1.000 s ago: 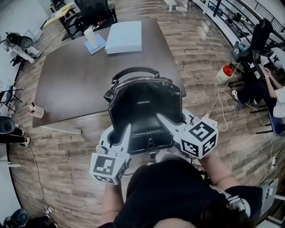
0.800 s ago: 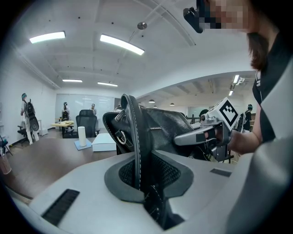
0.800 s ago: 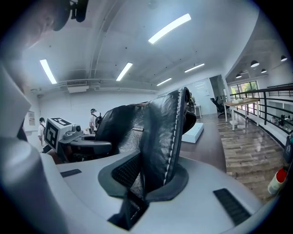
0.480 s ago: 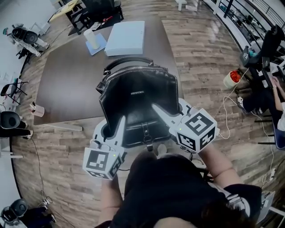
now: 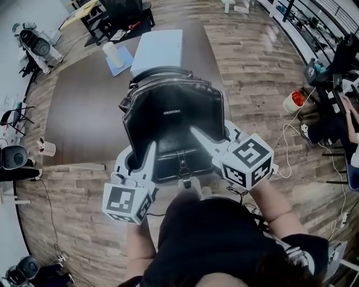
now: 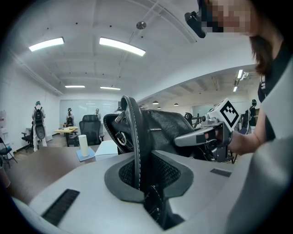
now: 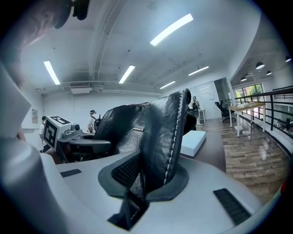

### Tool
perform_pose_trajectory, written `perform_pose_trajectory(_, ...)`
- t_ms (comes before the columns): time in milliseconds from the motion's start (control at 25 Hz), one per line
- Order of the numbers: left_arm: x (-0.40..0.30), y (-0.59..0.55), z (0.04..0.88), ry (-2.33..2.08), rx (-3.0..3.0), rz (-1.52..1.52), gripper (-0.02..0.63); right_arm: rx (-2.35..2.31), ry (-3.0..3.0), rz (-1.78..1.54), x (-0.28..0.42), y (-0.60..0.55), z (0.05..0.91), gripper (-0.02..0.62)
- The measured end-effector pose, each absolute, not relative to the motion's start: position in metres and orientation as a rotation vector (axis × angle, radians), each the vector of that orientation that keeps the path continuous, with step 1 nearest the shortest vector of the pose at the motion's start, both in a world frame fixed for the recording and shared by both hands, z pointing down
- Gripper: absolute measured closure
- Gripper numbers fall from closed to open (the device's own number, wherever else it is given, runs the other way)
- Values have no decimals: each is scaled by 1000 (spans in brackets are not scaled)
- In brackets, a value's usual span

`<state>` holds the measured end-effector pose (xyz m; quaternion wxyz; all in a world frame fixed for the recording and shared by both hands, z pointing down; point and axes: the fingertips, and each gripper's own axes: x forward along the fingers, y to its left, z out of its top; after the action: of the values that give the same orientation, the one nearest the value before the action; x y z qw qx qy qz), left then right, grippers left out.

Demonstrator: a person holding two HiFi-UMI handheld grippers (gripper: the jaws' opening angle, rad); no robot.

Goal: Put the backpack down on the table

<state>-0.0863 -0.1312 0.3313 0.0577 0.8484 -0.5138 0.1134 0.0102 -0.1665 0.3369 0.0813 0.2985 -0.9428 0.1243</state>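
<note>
A black leather backpack (image 5: 171, 120) hangs upright between my two grippers, over the near edge of the dark brown table (image 5: 78, 112). My left gripper (image 5: 150, 152) is shut on a thin stitched strap (image 6: 135, 146) at the bag's left side. My right gripper (image 5: 196, 134) is shut on a wider leather strap (image 7: 164, 132) at its right side. The bag's top handle (image 5: 160, 72) and zip point away from me. Each gripper view shows the other gripper across the bag: the right gripper (image 6: 201, 136) and the left gripper (image 7: 87, 144). Whether the bag's bottom touches the table is hidden.
On the far part of the table lie a white flat box (image 5: 158, 49) and a white roll (image 5: 113, 54) on a blue pad. A small cup (image 5: 47, 148) stands at the table's left edge. Office chairs (image 5: 120, 14) stand beyond; a seated person (image 5: 342, 106) and a bucket (image 5: 293, 101) are right.
Both grippers and the backpack have moved forward, from in front of the table to over its near edge. The grips on the straps have not changed.
</note>
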Motion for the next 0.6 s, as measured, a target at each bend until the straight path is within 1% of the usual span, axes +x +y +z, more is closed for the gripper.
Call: perform_pose_trajectory(600,-122,-279,357,-1443,2588,323,549,1017,-2719,378,-22,-305,361,528)
